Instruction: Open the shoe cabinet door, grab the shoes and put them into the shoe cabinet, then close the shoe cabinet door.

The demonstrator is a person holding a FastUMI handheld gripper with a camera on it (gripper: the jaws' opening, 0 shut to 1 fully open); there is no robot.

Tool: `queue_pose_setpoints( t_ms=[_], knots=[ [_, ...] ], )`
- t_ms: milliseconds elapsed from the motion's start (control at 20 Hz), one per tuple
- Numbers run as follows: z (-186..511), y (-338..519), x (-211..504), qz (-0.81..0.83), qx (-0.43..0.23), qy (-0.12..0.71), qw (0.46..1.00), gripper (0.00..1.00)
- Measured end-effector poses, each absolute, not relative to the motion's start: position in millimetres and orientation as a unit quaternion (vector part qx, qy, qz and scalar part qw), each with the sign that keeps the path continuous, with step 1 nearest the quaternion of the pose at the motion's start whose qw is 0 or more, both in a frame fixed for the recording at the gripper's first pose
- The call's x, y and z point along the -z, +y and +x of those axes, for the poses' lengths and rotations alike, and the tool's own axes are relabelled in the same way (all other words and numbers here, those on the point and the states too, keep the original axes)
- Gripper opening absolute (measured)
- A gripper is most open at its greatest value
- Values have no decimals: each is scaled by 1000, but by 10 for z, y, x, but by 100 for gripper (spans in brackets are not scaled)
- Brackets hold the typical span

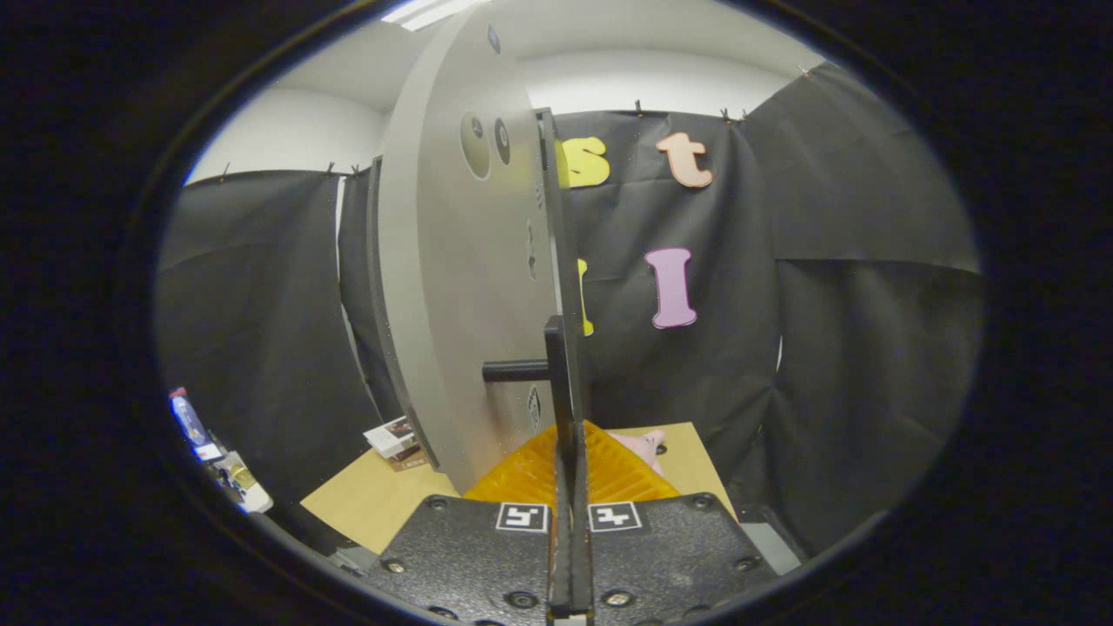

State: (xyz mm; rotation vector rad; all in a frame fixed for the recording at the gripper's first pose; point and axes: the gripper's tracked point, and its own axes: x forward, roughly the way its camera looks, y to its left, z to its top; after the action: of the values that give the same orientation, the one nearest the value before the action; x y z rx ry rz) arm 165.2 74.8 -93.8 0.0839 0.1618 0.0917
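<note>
Black-draped booth, wooden table (365, 500) below. Gripper (569, 461) clenched on dark handle (556, 365) at edge of shoe cabinet door (461, 287), door swung edge-on. Advice: follow hinge arc, keep pinch square. Pink shoe-like item (642, 445) just beyond fingers, identity unsure.

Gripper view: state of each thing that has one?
Cabinet door: swung open, seen edge-on.
Door handle: clamped between the fingers.
Tool: shut on the door handle.
Pink plush toy: lying on the table, beyond the fingers.
</note>
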Motion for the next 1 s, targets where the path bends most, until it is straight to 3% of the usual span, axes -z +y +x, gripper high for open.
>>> queue_pose_setpoints(
  t_ms=[350,400,700,1000],
  knots=[
    [1591,432,934,-19,-7,83,996,8],
    [1582,412,959,-18,7,84,996,25],
    [1491,325,981,22,93,62,994,100],
    [1351,293,994,-20,113,50,992,100]
  ],
)
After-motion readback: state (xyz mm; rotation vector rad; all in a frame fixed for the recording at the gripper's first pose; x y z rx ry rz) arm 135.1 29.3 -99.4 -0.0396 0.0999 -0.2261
